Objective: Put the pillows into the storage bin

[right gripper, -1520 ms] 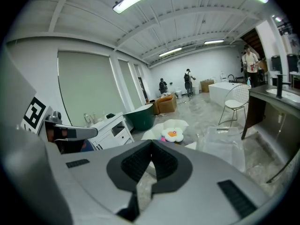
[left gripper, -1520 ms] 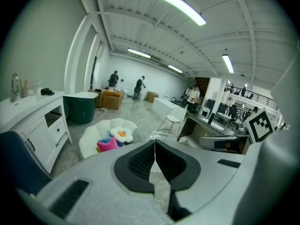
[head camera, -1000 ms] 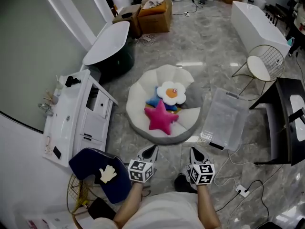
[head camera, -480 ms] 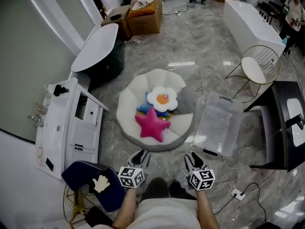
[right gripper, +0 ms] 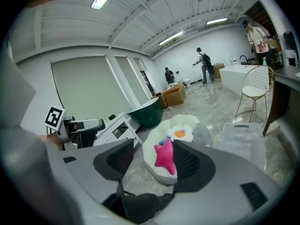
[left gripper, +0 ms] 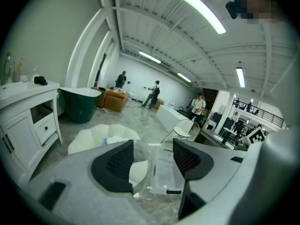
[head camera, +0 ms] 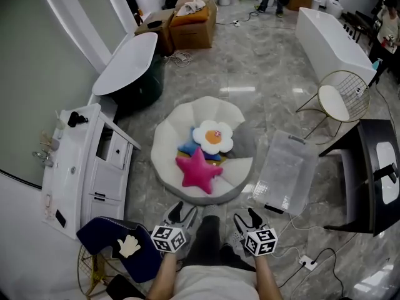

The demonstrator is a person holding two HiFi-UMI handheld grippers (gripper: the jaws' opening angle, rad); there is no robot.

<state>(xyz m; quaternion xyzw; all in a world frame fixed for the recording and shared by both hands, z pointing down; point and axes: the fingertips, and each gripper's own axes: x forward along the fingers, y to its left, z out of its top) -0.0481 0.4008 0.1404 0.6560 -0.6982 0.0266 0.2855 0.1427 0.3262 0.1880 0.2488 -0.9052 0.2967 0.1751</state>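
Grey marbled floor (head camera: 275, 74) is spreading through a wide room. Nearest the person, the left gripper (head camera: 182, 212) and right gripper (head camera: 247, 219) are hovering side by side with nothing between their jaws, which are standing apart (both pairs have just been opening). Just beyond, a white shell-shaped cushion (head camera: 167, 144) is lying on the floor, carrying the pink star pillow (head camera: 199, 172), a blue pillow (head camera: 186, 150) partly under it and the flower pillow (head camera: 213, 137) behind. The clear storage bin (head camera: 289, 167) is sitting empty just right of the cushion. Farther off, a dark green bathtub (head camera: 131, 67) and cardboard boxes (head camera: 195, 22) are standing
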